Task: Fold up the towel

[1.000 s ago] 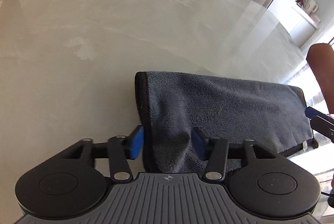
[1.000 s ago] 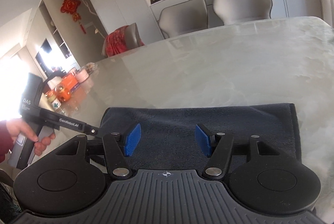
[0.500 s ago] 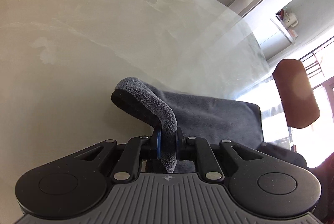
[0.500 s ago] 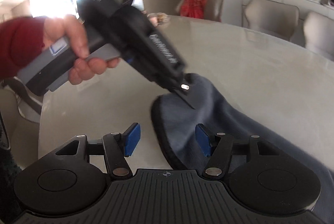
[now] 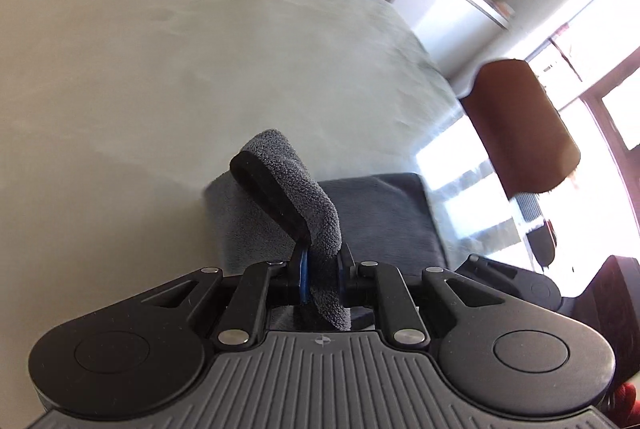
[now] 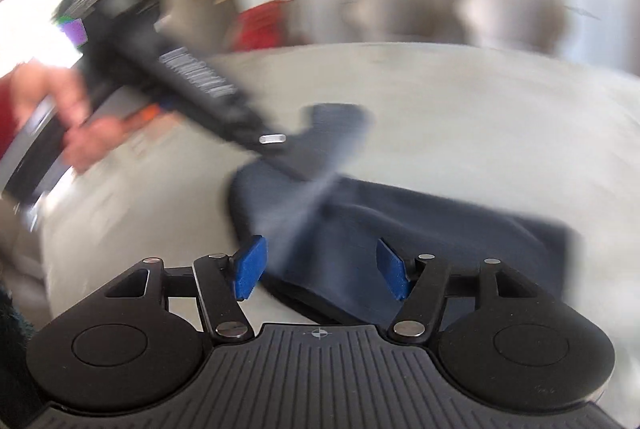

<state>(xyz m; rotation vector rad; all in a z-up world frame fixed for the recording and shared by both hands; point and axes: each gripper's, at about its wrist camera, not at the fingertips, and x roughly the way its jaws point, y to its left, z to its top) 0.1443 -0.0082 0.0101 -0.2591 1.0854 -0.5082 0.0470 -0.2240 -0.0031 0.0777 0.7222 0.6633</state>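
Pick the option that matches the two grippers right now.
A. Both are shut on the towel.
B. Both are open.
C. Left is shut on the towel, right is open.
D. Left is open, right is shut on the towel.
C: the left gripper pinches a raised towel edge between its pads, while the right gripper has its blue pads spread apart above the cloth.

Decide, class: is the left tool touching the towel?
Touching. The left wrist view shows the left tool shut on the towel, its blue pads pinching a fold lifted off the table.
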